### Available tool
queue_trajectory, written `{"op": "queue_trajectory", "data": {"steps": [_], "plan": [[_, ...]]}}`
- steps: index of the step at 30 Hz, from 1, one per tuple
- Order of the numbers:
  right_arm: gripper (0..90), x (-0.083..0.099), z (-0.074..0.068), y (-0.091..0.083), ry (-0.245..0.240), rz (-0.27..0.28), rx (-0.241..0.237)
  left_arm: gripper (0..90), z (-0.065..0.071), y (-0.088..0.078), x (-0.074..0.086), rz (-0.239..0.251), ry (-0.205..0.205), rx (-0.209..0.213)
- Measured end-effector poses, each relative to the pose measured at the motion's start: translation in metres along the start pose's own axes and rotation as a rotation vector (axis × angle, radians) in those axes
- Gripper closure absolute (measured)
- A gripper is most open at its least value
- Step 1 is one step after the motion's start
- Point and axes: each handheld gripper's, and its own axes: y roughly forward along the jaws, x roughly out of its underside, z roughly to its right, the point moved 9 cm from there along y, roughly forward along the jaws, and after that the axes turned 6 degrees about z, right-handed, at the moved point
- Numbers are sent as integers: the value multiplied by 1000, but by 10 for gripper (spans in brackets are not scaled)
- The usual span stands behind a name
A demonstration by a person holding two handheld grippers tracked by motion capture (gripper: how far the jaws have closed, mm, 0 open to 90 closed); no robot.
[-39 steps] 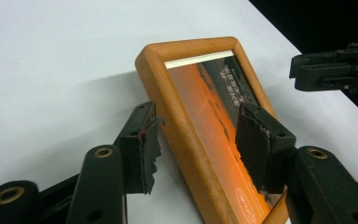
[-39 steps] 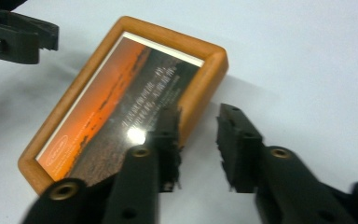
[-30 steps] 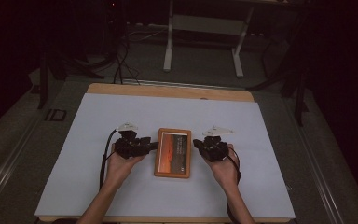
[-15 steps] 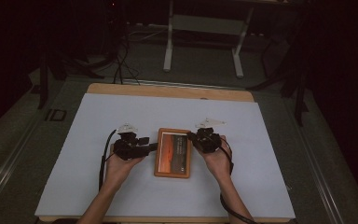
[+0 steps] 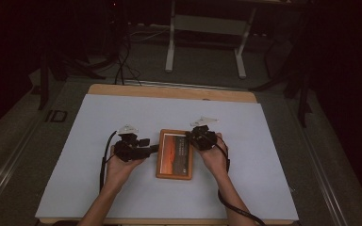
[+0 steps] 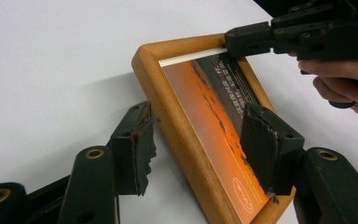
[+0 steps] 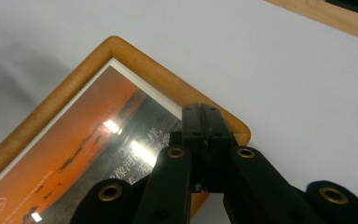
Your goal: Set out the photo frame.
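Left gripper had just been opening, jaws astride the picture frame's edge; right gripper, pinched shut, pressed its corner—release likely next.

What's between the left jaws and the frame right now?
Nothing visible. The left gripper has its jaws open astride the near side rail of the frame, pads apart from the wood; they have just been opening. The right gripper, jaws shut, rests over the frame's far corner, off to the side.

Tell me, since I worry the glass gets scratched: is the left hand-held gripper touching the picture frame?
Apart. The left gripper view shows gaps between both pads and the picture frame.
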Motion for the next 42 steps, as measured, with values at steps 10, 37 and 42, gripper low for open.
{"op": "queue_trajectory", "data": {"steps": [10,37,42], "plan": [[897,-2,5,3,5,11,14,455,2,0,1,-6,-4,9],[898,16,25,5,79,-18,48,447,9,-1,1,-8,-6,28],[898,22,29,7,91,-27,59,440,10,0,2,-12,-8,28]]}}
